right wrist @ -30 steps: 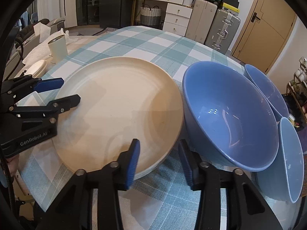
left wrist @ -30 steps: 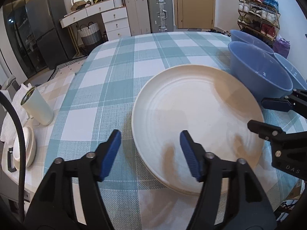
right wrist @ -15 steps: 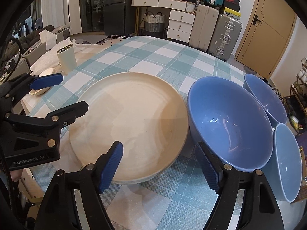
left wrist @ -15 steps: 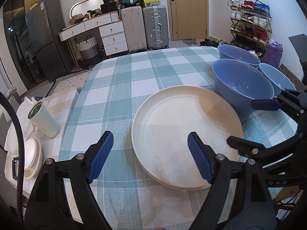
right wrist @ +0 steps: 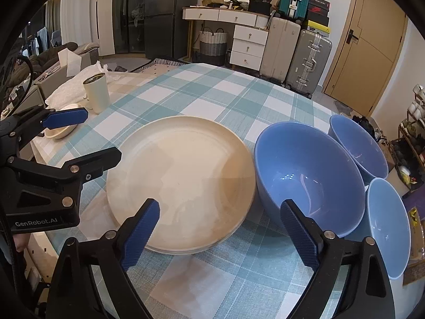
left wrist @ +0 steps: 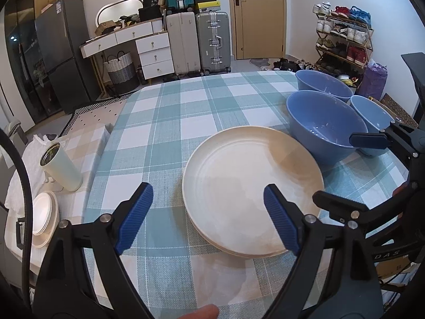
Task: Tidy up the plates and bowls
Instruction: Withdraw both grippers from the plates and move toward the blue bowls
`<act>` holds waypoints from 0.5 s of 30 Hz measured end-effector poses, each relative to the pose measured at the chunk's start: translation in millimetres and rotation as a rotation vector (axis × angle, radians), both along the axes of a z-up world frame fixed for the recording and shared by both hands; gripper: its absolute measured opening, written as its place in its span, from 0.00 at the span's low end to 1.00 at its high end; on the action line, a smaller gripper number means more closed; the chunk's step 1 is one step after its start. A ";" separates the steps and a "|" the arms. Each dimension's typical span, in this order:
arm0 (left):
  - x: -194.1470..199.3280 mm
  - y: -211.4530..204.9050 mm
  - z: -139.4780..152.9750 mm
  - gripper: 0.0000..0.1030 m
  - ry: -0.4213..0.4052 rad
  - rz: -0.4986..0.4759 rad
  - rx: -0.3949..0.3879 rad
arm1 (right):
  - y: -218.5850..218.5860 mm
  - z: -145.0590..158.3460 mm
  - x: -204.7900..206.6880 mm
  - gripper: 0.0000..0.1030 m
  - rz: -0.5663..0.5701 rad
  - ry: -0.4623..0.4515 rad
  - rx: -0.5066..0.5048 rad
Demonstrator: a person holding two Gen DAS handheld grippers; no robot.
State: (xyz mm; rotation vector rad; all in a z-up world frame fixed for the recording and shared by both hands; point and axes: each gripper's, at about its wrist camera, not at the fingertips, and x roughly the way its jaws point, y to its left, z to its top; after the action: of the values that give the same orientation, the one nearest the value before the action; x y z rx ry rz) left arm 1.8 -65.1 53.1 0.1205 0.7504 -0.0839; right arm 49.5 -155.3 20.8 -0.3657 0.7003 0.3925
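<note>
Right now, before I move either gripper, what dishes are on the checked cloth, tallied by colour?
Blue bowls: 3, one large, one behind it, one nearer on the right.
Cream plates: a stack, at least 2 by the rim edges; the exact number cannot be told.
Total: at least 5 dishes.

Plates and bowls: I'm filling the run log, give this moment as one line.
left claw open | right claw open | plate stack on table | three blue bowls beside, unstacked
</note>
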 end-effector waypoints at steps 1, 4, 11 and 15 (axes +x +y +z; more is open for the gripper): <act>-1.1 0.1 1.4 0.94 -0.008 0.004 0.000 | -0.2 1.5 -1.8 0.94 0.002 -0.006 -0.001; -4.7 -0.7 7.5 0.98 -0.026 0.000 -0.014 | -0.3 3.7 -4.7 0.97 0.005 -0.021 -0.012; -2.8 -3.2 12.9 0.98 -0.027 -0.005 -0.043 | -14.3 15.5 -4.9 0.98 -0.016 -0.047 -0.004; 2.6 -4.6 16.2 0.98 -0.028 -0.004 -0.065 | -26.1 22.2 -3.6 0.98 -0.038 -0.063 -0.003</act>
State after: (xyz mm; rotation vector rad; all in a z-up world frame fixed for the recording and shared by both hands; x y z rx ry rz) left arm 4.4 -69.7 69.3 0.0617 0.7193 -0.1101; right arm 45.8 -181.4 43.0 -0.3656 0.6452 0.3423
